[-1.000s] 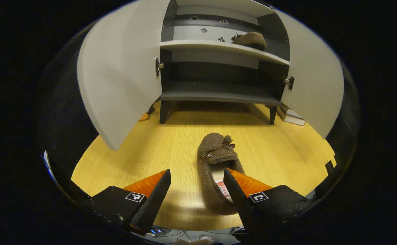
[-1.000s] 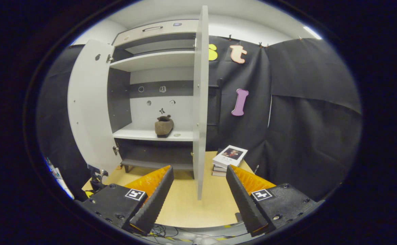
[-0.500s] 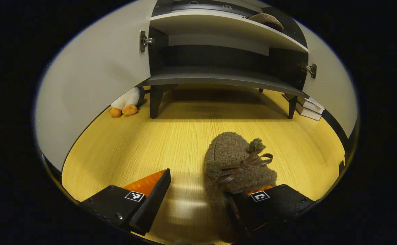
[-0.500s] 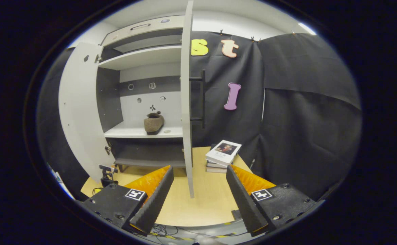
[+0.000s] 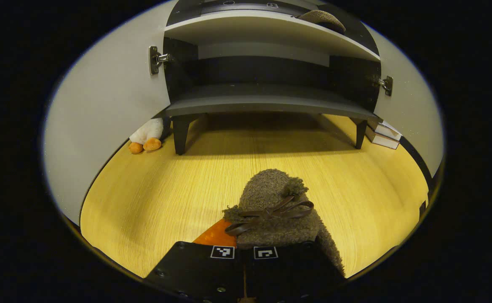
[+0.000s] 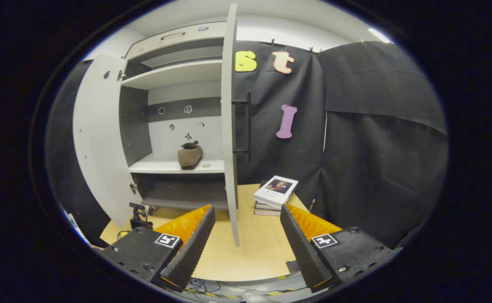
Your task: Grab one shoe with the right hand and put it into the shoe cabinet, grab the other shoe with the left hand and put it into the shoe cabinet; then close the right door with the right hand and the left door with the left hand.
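One shoe (image 6: 190, 154) already sits on the cabinet's white shelf (image 6: 174, 166), ahead of and above the right gripper (image 6: 246, 235), slightly to its left; the other shoe (image 5: 277, 210) is at the left gripper (image 5: 244, 256), its fuzzy upper and ribbon bow rising just above and ahead of the fingers. In the left gripper view the two fingers have drawn together around the shoe's rear part, so I judge the left gripper closed on that shoe, which still seems to rest on the yellow wooden surface (image 5: 166, 181). The step in hand looks like the pickup: a good lift would go straight up first, keeping the pinch firm on the soft collar so the toe does not droop or drag, then travel forward and up toward the shelf, staying between the left door (image 5: 111, 109) and the right door (image 6: 228, 122), both standing wide. Setting it beside the shelved shoe rather than on it leaves room for the doors to shut. The left gripper is low, near the surface, pointed at the cabinet's dark bottom board (image 5: 267, 105). The right gripper hangs higher and farther back, jaws spread and empty, aimed at the right door's edge, with a stack of books (image 6: 275, 193) ahead to its right.
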`<state>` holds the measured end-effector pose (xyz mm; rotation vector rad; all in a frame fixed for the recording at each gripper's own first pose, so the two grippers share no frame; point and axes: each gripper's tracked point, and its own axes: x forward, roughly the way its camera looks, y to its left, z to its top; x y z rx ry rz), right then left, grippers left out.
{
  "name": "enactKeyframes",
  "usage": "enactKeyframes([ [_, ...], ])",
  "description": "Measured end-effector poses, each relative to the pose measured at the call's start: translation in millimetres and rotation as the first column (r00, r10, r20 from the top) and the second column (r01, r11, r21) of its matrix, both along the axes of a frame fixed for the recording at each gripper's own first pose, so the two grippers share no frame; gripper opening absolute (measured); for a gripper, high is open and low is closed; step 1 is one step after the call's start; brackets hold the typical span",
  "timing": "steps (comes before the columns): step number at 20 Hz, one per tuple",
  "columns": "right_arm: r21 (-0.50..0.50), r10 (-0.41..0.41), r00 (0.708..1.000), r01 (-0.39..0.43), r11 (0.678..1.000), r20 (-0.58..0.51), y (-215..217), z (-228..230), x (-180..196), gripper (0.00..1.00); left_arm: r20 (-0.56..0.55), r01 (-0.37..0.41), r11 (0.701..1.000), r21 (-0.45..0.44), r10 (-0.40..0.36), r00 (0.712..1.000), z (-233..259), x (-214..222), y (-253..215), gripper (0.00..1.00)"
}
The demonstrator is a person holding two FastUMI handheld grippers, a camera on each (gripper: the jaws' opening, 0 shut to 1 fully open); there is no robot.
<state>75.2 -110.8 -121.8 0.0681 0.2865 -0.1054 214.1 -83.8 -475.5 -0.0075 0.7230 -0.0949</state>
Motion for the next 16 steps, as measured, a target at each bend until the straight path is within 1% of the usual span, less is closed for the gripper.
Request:
enactKeyframes([
  [2,0.002,0.012,1.000,-0.012,1.000,0.010,5,2,1,0.98,0.044,0.001,0.999,0.037,-0.002,0.999,32,3,4,0.07],
  [4,0.003,0.025,0.999,-0.025,1.000,0.022,10,4,0,0.98,0.089,-0.011,0.999,0.045,0.007,0.996,76,10,10,0.06],
  [6,0.025,0.039,0.999,-0.040,0.999,0.031,17,7,0,0.98,0.151,-0.028,0.998,0.062,0.018,0.988,123,17,15,0.07],
  [9,0.043,0.058,0.997,-0.060,0.997,0.050,24,12,1,0.99,0.236,-0.042,0.998,0.052,0.029,0.971,192,30,15,0.06],
  [13,0.070,0.078,0.994,-0.083,0.994,0.075,28,17,2,0.99,0.313,-0.065,0.998,0.026,0.053,0.948,266,68,14,0.06],
  [16,0.091,0.080,0.993,-0.088,0.992,0.090,26,18,4,0.99,0.368,-0.091,0.996,0.025,0.075,0.927,311,110,15,0.06],
])
